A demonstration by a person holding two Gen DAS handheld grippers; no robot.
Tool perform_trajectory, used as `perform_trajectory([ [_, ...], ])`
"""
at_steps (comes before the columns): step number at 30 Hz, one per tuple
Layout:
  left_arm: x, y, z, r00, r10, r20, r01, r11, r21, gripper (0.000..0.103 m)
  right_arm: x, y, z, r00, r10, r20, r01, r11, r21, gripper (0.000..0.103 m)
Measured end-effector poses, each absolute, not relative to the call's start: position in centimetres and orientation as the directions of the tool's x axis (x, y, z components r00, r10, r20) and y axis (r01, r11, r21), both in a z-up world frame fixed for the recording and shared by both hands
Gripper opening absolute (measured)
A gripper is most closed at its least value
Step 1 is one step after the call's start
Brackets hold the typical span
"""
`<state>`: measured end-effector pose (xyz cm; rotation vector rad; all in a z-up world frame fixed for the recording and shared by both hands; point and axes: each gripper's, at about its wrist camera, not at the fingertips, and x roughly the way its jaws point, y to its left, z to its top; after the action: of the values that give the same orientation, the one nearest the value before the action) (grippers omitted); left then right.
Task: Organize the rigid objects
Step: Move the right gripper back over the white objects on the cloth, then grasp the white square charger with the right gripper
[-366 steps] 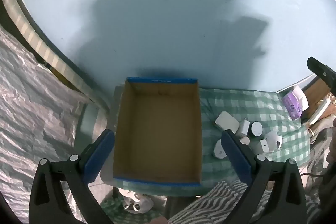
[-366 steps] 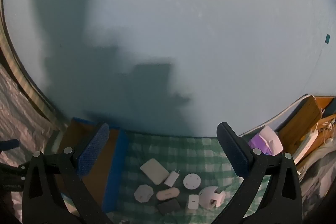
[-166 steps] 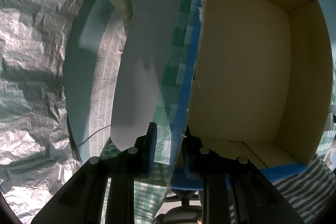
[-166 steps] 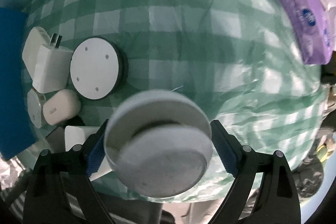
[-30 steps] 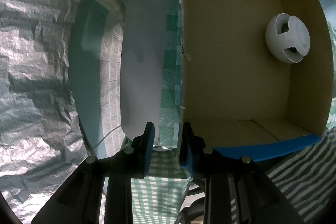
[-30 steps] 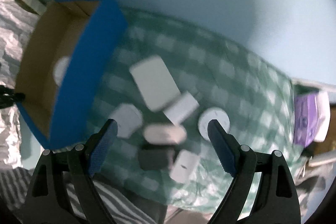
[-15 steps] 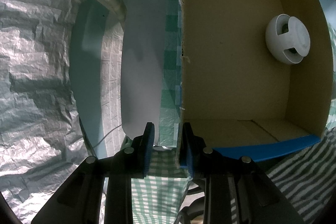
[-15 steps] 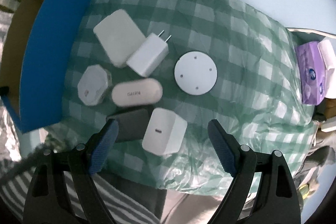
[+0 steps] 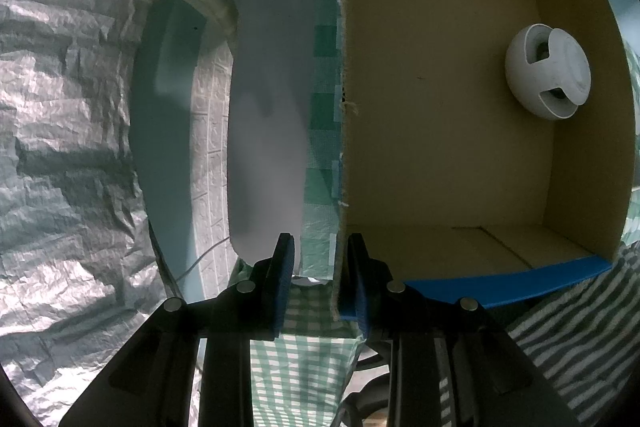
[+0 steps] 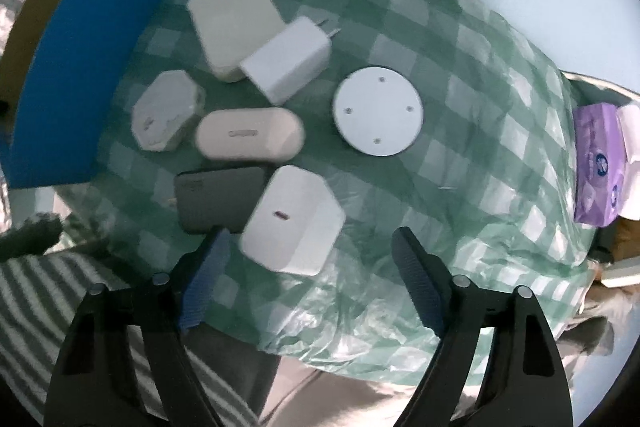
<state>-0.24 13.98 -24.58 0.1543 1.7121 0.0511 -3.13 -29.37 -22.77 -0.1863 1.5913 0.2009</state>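
Observation:
My left gripper (image 9: pixel 320 267) is shut on the left wall of the cardboard box (image 9: pixel 344 155), which has blue outer sides. A white round device (image 9: pixel 548 83) lies inside, by the box's right wall. My right gripper (image 10: pixel 310 247) points down over a cluster of small devices on the green checked cloth (image 10: pixel 460 147). Its jaws are closing, and the white charger cube (image 10: pixel 294 221) lies just beyond the tips without touching the pads. Around it lie a dark grey case (image 10: pixel 218 199), a beige pill-shaped case (image 10: pixel 248 135), a hexagonal device (image 10: pixel 166 111), a round white disc (image 10: pixel 378 111), a plug charger (image 10: pixel 288 63) and a flat white box (image 10: pixel 234 23).
The box's blue wall (image 10: pixel 100 67) borders the cluster on the left. A purple tissue pack (image 10: pixel 596 163) sits at the cloth's right edge. Striped fabric (image 10: pixel 60 307) lies at the near edge. Crinkled silver sheeting (image 9: pixel 72 147) fills the box's left side.
The right gripper has come down closer over the cluster, which now looks larger, and its jaws have narrowed a little. The left gripper and the box have not moved.

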Motion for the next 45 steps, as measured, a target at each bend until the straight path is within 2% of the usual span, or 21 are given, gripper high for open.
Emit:
perform_trajectory([
  [6,-0.2,13.9,-24.6,-0.140,0.134,-0.981,0.077,0.989,0.124,0.027,-2.7,-33.3,-22.9,-0.015,0.021,-1.000,-0.075,0.997,0.022,0.063],
  [9,-0.2,13.9,-24.7,-0.142,0.137,-0.980,0.080,0.989,0.126,0.027,-2.3,-35.6,-23.5,-0.015,0.103,-0.995,0.030,0.994,0.103,0.060],
  [12,-0.2,13.9,-24.7,-0.143,0.139,-0.980,0.081,0.988,0.128,0.027,-2.3,-37.0,-24.3,-0.029,0.164,-0.986,0.100,0.982,0.161,0.061],
  [17,-0.1,13.7,-24.7,-0.144,0.141,-0.979,0.087,0.988,0.130,0.027,-2.9,-38.1,-25.9,-0.048,0.154,-0.987,0.133,0.980,0.147,0.060],
  [20,-0.2,13.7,-24.7,-0.144,0.142,-0.979,0.087,0.988,0.130,0.027,-3.1,-38.4,-25.3,-0.009,0.099,-0.995,0.166,0.982,0.096,0.061],
  [23,-0.2,13.7,-24.7,-0.144,0.141,-0.979,0.088,0.988,0.129,0.027,-3.3,-39.4,-25.2,-0.028,0.105,-0.994,0.226,0.969,0.096,0.061],
  [25,-0.1,13.7,-24.7,-0.143,0.145,-0.979,0.091,0.987,0.133,0.027,-3.6,-40.2,-25.1,-0.054,0.090,-0.994,0.266,0.961,0.073,0.070],
  [26,-0.1,13.7,-24.7,-0.143,0.146,-0.979,0.092,0.987,0.134,0.027,-3.7,-40.2,-25.1,-0.066,0.088,-0.994,0.281,0.957,0.066,0.070],
  [27,-0.1,13.7,-24.7,-0.143,0.146,-0.979,0.091,0.987,0.134,0.027,-3.8,-40.1,-24.9,-0.050,0.112,-0.992,0.284,0.954,0.093,0.071],
  [29,0.0,13.7,-24.7,-0.143,0.145,-0.979,0.090,0.987,0.134,0.027,-4.0,-39.5,-24.7,-0.041,0.110,-0.993,0.235,0.967,0.097,0.079],
  [32,0.0,13.8,-24.7,-0.146,0.141,-0.979,0.088,0.988,0.130,0.027,-4.3,-38.3,-24.9,-0.056,0.040,-0.998,0.134,0.990,0.032,0.079],
  [38,0.0,13.7,-24.7,-0.145,0.143,-0.979,0.093,0.987,0.130,0.027,-4.6,-36.4,-26.3,-0.097,-0.016,-0.995,-0.025,1.000,-0.013,0.079],
  [42,0.0,13.7,-24.6,-0.145,0.142,-0.979,0.094,0.987,0.129,0.027,-3.4,-34.9,-27.9,-0.118,0.005,-0.993,-0.041,0.999,0.010,0.069],
  [45,0.0,13.7,-24.6,-0.144,0.143,-0.979,0.095,0.987,0.130,0.027,-2.8,-35.0,-28.6,-0.130,-0.010,-0.991,-0.053,0.999,-0.003,0.070],
])
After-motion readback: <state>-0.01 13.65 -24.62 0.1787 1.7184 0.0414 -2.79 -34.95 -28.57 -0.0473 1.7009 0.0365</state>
